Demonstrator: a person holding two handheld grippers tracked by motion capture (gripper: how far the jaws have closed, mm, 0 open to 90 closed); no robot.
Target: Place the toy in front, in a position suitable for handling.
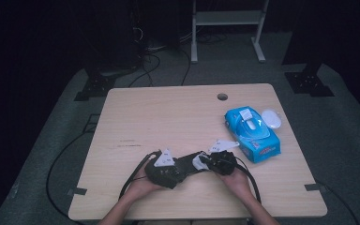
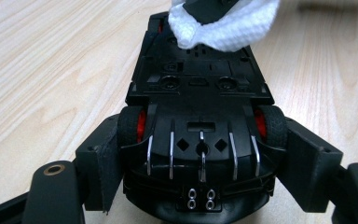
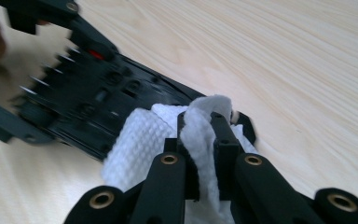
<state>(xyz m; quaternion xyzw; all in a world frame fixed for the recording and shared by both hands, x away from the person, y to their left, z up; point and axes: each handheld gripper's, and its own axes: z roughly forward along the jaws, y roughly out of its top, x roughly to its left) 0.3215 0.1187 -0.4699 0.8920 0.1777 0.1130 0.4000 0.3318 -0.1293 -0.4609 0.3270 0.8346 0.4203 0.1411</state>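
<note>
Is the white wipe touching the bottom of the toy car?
Touching. In the left gripper view the white wipe presses on the upturned underside of the toy car, no gap between them.

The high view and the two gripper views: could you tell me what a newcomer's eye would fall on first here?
First, the black toy car, held upside down near the front edge of the table, clamped at its wheels by the left gripper. Next, the white wipe pinched in the right gripper and pressed on the car's underside. Then the bright blue wipes pack at the right side of the table.
</note>
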